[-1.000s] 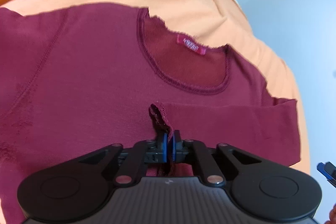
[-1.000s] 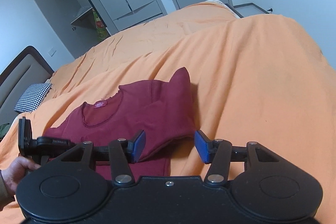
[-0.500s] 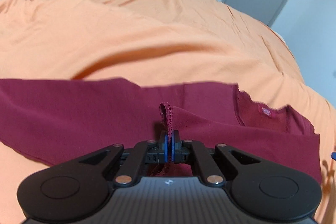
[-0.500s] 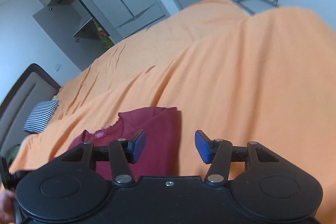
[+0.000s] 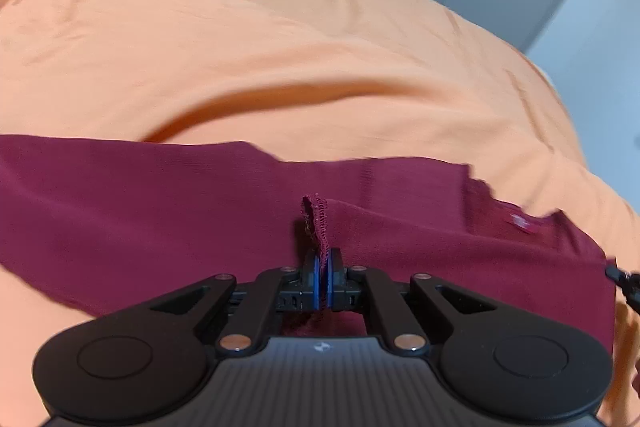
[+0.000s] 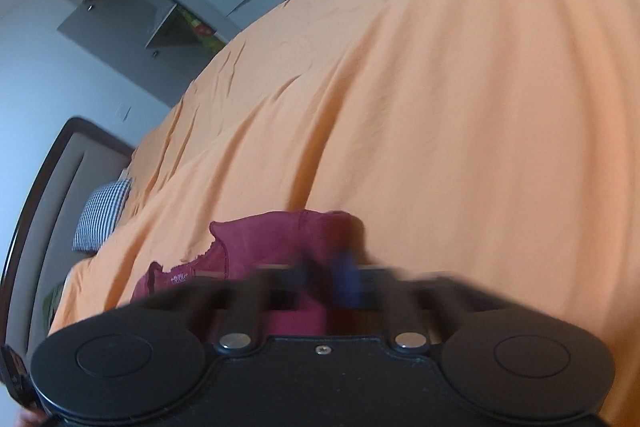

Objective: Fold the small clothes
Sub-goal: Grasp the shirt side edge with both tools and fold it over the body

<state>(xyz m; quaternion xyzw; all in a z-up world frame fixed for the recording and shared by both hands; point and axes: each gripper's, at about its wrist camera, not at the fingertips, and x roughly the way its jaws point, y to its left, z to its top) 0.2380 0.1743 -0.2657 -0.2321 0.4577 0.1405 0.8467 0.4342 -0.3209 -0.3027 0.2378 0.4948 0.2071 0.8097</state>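
The left gripper (image 5: 322, 277) pinches a maroon top's (image 5: 160, 211) hem on the orange bedspread (image 5: 280, 67), while the blurred right gripper (image 6: 326, 285) has clamped its shoulder; uneven pulling could skew the fold.

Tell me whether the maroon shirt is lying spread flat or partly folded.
Partly folded: the maroon shirt has a sleeve doubled over its body, cuff pinched in the left tongs.

Motion-blurred right gripper (image 6: 322, 279) with jaws closing on the maroon long-sleeve top (image 6: 280, 239) lying on orange bedspread (image 6: 460, 107), checkered pillow (image 6: 102, 213) by the headboard (image 6: 48, 187), open wardrobe (image 6: 160, 15) behind.
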